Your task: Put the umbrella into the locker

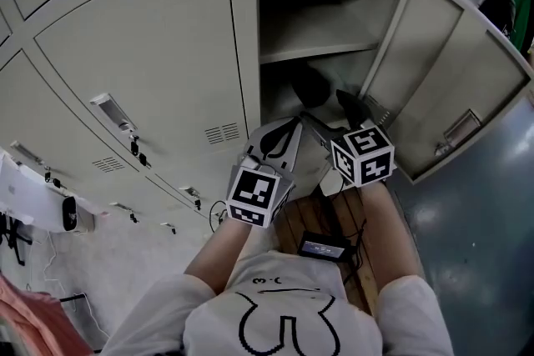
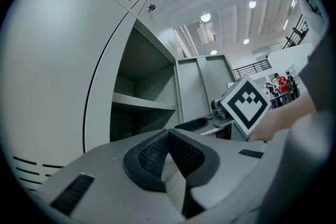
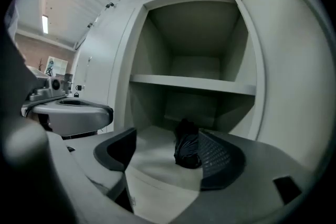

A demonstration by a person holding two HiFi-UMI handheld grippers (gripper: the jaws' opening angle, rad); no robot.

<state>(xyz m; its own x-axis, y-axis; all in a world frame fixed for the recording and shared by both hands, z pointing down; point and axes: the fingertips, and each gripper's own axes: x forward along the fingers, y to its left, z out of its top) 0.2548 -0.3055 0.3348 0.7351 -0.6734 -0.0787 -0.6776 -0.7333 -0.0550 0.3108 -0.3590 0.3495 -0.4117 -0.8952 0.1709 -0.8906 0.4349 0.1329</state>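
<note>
**Umbrella in lower bay, right jaws wide and clear of it**

Head view: A tall grey metal locker stands open, its flat grey door swung out to the right. The black folded fabric umbrella lies on the floor of the lower bay, under the grey shelf. Both tools are just outside the opening. The left gripper is in front of the frame post. The right gripper is in front of the opening and the nearer of the two to the umbrella.

Left gripper view: The dark ribbed pads meet at their tips with nothing between them. This gripper looks level past the locker's edge. The right tool's black-and-white marker cube is off to the right.

Right gripper view: The jaws are spread wide and empty, and the ribbed right finger has bare locker floor beside it. The umbrella lies ahead of the fingertips, deeper in the bay and apart from both pads. It shows end-on, so its long axis probably runs front to back, roughly along the gripper's own line.

Judgement: The placing looks done. Backing straight out should keep the fingers clear of the umbrella, and the door is on the right hand's side.
</note>
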